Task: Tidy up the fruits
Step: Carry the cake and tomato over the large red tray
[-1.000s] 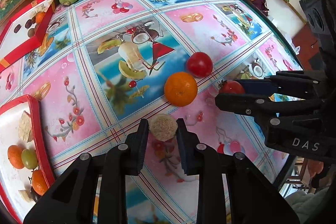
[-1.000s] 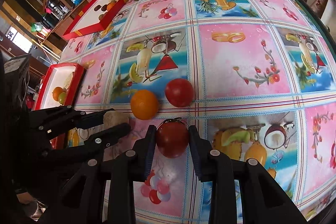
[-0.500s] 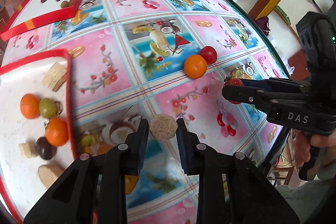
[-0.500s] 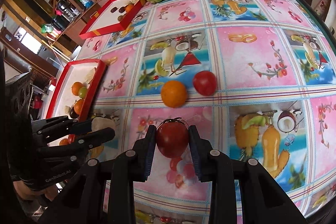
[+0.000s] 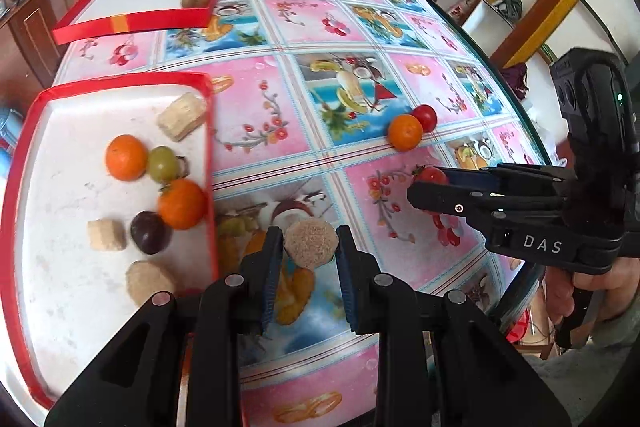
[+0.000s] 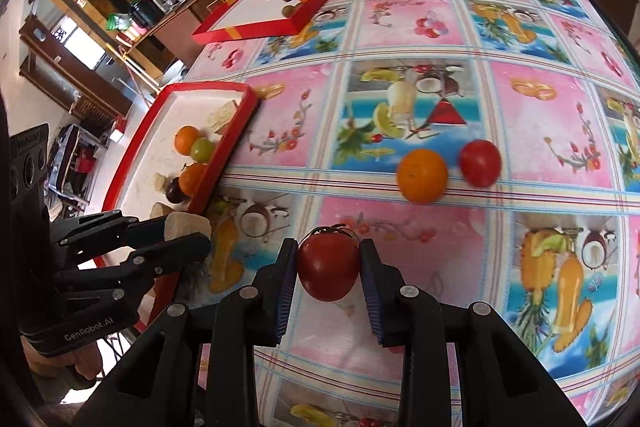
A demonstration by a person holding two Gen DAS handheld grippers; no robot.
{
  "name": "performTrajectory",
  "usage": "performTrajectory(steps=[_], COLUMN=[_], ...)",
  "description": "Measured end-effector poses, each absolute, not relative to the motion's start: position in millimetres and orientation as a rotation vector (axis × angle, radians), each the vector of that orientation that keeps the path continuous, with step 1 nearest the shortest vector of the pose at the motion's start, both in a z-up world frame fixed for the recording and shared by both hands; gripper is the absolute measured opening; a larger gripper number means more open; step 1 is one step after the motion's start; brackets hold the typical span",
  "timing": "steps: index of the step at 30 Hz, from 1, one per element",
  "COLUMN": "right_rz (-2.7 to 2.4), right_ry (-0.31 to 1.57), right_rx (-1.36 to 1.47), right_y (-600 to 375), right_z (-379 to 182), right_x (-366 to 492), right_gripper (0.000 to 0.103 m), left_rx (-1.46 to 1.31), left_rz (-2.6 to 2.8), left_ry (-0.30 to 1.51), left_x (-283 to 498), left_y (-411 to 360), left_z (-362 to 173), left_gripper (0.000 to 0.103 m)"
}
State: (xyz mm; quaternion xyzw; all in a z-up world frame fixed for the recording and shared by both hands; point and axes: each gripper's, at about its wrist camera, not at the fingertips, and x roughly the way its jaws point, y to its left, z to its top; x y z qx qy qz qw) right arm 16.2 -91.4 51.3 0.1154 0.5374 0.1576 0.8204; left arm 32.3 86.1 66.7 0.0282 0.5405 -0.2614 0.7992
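Both claws are loaded: the left claw [image 5: 306, 251] pinches a light, crumbly-looking biscuit [image 5: 309, 242] across its rim just right of the near tray [image 5: 120, 81], while the right claw [image 6: 328, 269] clamps a smooth, soft, bruisable tomato [image 6: 328, 273] at its widest girth, level above the worktop [image 6: 400, 39].

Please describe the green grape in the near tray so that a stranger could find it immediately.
Look at the near red tray at the table's left edge, not the far one. In it, the green grape sits between two oranges, touching the upper orange and just above the lower orange. It is the only green fruit in that tray.
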Motion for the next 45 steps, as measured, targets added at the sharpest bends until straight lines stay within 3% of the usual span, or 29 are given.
performTrajectory(steps=[27, 45], right_rz=[0.63, 0.799], right_ry=[1.159, 1.18], right_rx=[0.073, -0.127], right_y=[43.5, 160.2], right_z=[67.9, 62.6], right_x=[27.8, 49.7], right_gripper=[0.031, 0.031], left_rx=[-0.082, -0.112], left_rz=[-0.29, -0.342], left_ry=[1.202, 1.265], left_x=[13.8, -10.4], left_y=[240.7, 239.0], left_z=[54.4, 31.1], left_gripper=[0.024, 0.024])
